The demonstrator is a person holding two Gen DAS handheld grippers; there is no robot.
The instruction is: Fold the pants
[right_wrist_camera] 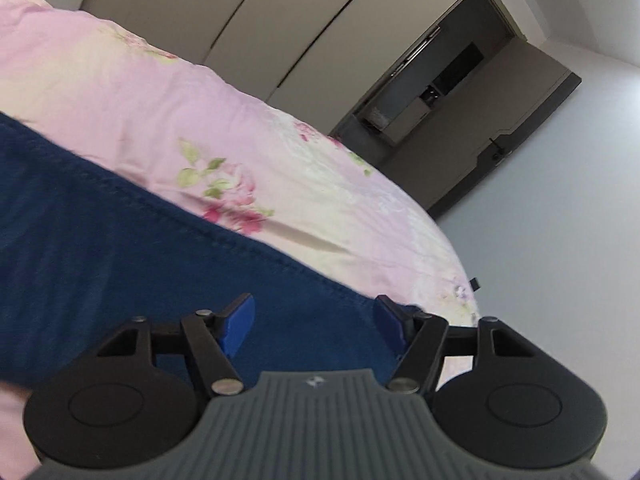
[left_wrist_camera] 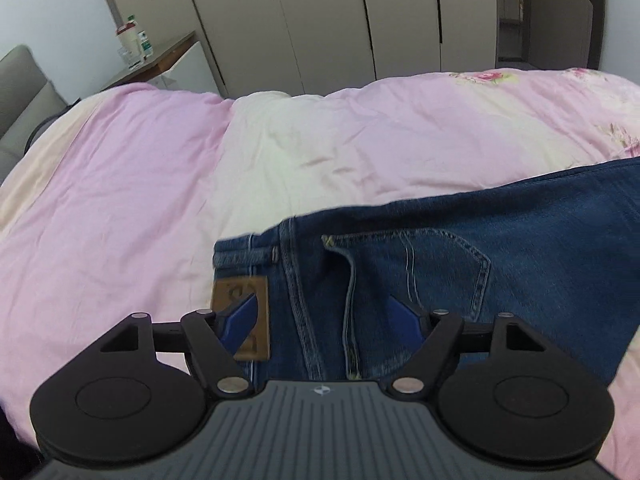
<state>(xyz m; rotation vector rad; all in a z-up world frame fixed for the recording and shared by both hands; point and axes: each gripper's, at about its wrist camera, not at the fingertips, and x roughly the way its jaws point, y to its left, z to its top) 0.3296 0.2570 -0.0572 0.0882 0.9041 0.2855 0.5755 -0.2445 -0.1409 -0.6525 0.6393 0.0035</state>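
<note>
Pants [left_wrist_camera: 460, 264] flat on bed [left_wrist_camera: 140, 200]. Left gripper [left_wrist_camera: 322, 320] over waist, right gripper [right_wrist_camera: 314, 320] over leg; both jaws spread wide, holding nothing. Step: abt to grab. Next: pinch cloth, fold over.

A bed covered in a pink-and-cream floral quilt [left_wrist_camera: 160, 168] fills the lower frame. Behind it, across the top, stands a beige wardrobe wall [left_wrist_camera: 320, 20]. At upper left, a side table [left_wrist_camera: 160, 60] holds bottles; at upper right, a doorway [left_wrist_camera: 510, 12] opens.

Dark blue denim pants [left_wrist_camera: 460, 272], back pocket and tan waistband patch up, flat on pink bedding
</note>
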